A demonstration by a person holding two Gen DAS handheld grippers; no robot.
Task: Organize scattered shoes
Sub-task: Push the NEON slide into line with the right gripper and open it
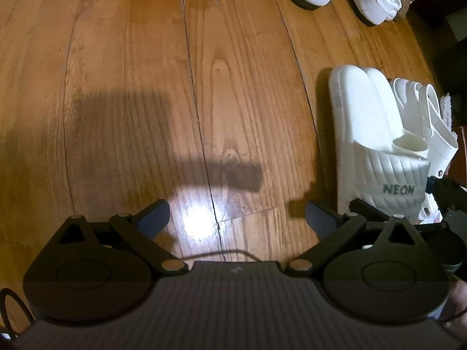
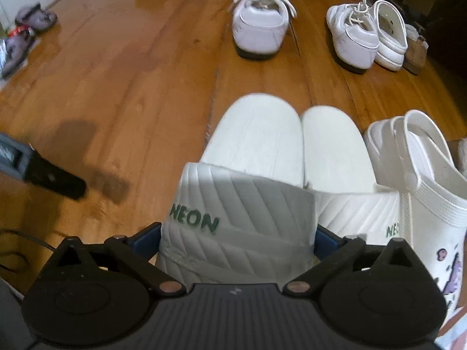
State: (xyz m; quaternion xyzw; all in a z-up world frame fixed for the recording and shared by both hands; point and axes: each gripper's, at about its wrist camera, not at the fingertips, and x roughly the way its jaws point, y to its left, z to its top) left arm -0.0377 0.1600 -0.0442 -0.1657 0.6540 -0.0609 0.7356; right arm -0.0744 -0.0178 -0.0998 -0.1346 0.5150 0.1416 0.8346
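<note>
1. Pinched at the strap: a white NEON slide (image 2: 242,201), caught between the blue pads of the right gripper (image 2: 238,240) on the wooden floor (image 2: 122,93), toe end hidden under the gripper body.
2. Pressed against its right side, a matching second slide (image 2: 338,157), its NEON lettering cut off by a white clog (image 2: 423,180) just beside it.
3. Barely legible on the clog's side, a purple charm, blurred at the frame edge.
4. Held well apart from the slides and spread wide over bare boards, the left gripper (image 1: 236,218), gripping nothing; seen from the right wrist only as a dark tip (image 2: 55,179).
5. Farther off, a lone white lace-up shoe (image 2: 259,29), heel toward the camera.
6. To its right, a second white lace-up (image 2: 353,40) touching a white slip-on (image 2: 391,32), with a tan item behind them too hidden to identify.
7. At far left, greyish footwear (image 2: 35,17), too small and blurred to make out.
</note>
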